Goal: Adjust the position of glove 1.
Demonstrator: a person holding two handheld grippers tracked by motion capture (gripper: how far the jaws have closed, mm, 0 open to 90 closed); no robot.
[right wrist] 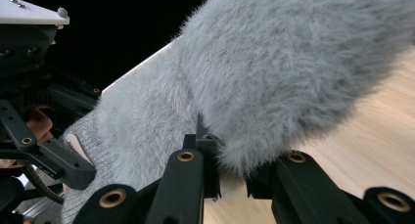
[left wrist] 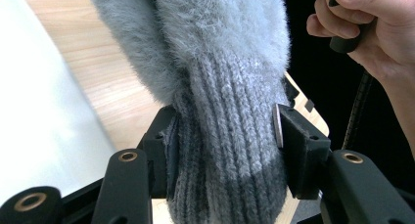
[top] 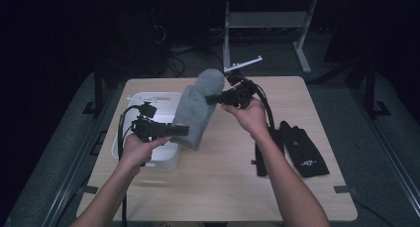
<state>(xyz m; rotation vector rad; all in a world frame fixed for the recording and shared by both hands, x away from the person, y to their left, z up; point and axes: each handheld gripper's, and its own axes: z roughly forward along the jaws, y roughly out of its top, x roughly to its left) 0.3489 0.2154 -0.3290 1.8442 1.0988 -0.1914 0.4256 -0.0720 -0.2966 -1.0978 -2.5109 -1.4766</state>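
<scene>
A grey fluffy mitten [top: 198, 108] with a ribbed knit cuff [left wrist: 225, 136] hangs stretched between my two grippers above the wooden table [top: 223, 182]. My left gripper [top: 179, 130] is shut on the cuff, with a pad pressing on each side [left wrist: 225, 141]. At the mitten's far, fluffy end my right gripper [top: 210, 99] is shut on the fuzzy edge [right wrist: 232, 177]. The right gripper view takes in the fluffy mitten [right wrist: 293, 72] with the left gripper [right wrist: 49, 155] holding its lower end. The hand on the right gripper [left wrist: 362, 28] appears in the left gripper view.
A white bin [top: 163, 163] stands at the table's left, under my left hand, and shows as a pale wall [left wrist: 39, 111]. Two black fabric pieces [top: 302, 150] lie at the right, beside a trailing cable. A grey desk frame [top: 267, 24] stands beyond the far edge.
</scene>
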